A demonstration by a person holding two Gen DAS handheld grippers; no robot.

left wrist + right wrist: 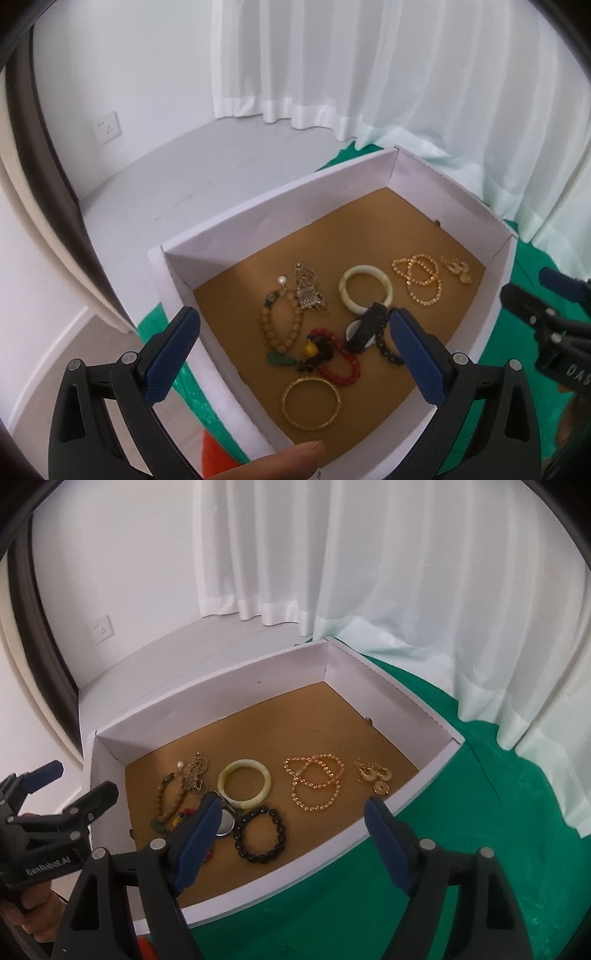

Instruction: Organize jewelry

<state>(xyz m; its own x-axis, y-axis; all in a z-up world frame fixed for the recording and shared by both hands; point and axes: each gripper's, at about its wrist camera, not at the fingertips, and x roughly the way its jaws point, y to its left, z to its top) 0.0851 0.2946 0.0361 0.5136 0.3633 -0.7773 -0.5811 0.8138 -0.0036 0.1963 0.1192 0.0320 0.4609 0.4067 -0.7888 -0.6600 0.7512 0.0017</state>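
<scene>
A white box (280, 206) with a brown floor holds the jewelry. Inside lie a pale jade bangle (347, 295), a gold bead necklace (424, 302), gold earrings (458, 269), a gold bangle (286, 404), a red bead bracelet (355, 362), a wooden bead bracelet (267, 330) and a dark watch-like piece (367, 325). My left gripper (294, 312) hangs open above the box's near left part, holding nothing. My right gripper (292, 800) is open over the box's near edge, empty, above a black bead bracelet (258, 857) and the jade bangle (245, 801).
The box sits on a green cloth (443, 849). White curtains (406, 590) hang behind and to the right, and a grey floor (184, 166) lies beyond. A fingertip (291, 458) shows at the bottom edge. Something orange (218, 458) lies near the box's front corner.
</scene>
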